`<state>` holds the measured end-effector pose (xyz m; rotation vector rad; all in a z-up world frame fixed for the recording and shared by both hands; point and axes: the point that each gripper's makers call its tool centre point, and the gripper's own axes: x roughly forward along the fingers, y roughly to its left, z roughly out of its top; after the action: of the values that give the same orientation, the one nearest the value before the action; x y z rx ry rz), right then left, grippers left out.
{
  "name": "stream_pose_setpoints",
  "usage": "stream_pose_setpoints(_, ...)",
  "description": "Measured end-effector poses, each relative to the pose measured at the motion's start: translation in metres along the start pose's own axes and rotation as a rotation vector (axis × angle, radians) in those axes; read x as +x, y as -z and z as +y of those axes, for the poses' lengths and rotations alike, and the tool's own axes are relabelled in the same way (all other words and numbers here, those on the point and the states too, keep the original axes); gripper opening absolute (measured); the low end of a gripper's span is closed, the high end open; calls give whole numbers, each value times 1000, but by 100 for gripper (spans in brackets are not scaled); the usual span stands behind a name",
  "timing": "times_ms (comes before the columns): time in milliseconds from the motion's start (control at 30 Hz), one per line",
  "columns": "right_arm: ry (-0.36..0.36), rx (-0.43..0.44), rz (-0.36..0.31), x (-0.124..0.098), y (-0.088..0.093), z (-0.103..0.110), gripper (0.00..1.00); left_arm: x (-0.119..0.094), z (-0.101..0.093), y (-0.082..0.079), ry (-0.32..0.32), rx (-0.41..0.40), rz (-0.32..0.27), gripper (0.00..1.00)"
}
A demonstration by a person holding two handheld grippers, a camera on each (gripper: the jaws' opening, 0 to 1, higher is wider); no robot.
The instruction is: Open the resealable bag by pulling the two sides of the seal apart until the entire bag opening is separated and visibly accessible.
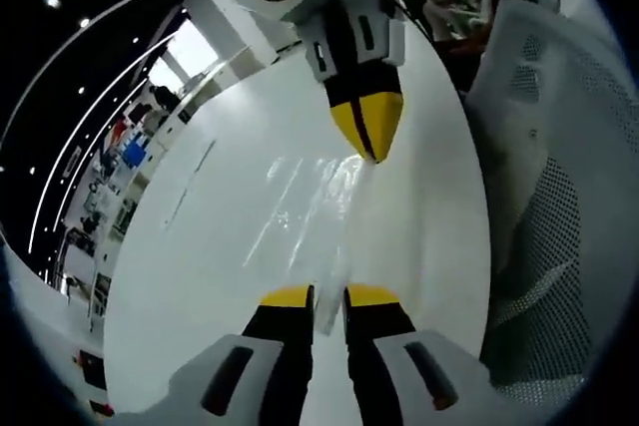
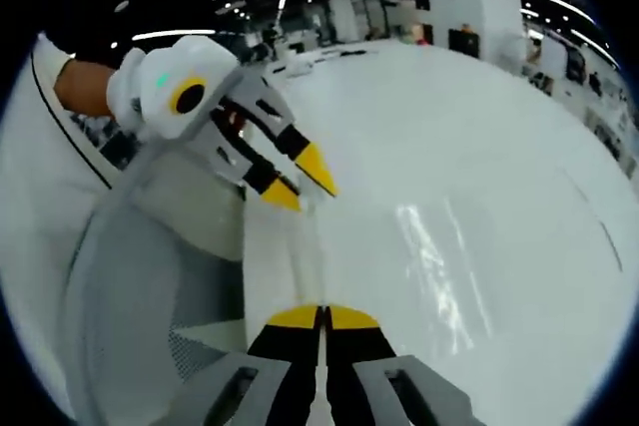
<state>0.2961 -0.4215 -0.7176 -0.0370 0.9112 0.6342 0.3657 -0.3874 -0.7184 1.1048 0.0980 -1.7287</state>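
Tongs of both hands grip the clear resealable bag [image 1: 324, 246], which is stretched in the air between them above the white bench [image 1: 200, 276]. In the left gripper view, the left tongs [image 1: 328, 296] rise from the bottom with their yellow tips pinched on a thin strip of the film, a narrow gap between the tips taken up by the plastic; the right tongs [image 1: 367, 132] enter from the top, their yellow tips closed to a point on the opposite side of the bag. In the right gripper view, the right tongs [image 2: 321, 318] show tips pressed together on the pale film [image 2: 300, 256], and the left tongs [image 2: 300, 182] hold the far side, just beside a mesh-backed chair [image 2: 150, 276].

Judged stage: the pull-apart of the seal, each grip on one side of the mouth. Whether the seal has begun to part cannot be told, since the film is transparent and creased.

To do this step well, the two grips probably ought to move straight away from each other, at right angles to the seal line, so that the closure peels instead of the film stretching. Steady clamping matters, because smooth plastic may slide from the tips. If only the middle parts, a second hold nearer each end would likely be needed to open the whole mouth.
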Motion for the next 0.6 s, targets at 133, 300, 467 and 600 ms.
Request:
stream_pose_setpoints(133,0,19,7,0,1,-1,0,0,-4,-1,13,6,-9,5)
stream_pose_setpoints(300,5,10,11,2,1,-1,0,1,-6,-1,25,16,0,0)
stream_pose_setpoints(467,39,-43,-3,3,-3,-7,3,1,-4,-1,35,11,2,0)
stream_pose_setpoints(600,47,-58,-52,5,-14,-6,7,2,-2,-5,39,4,-10,0)
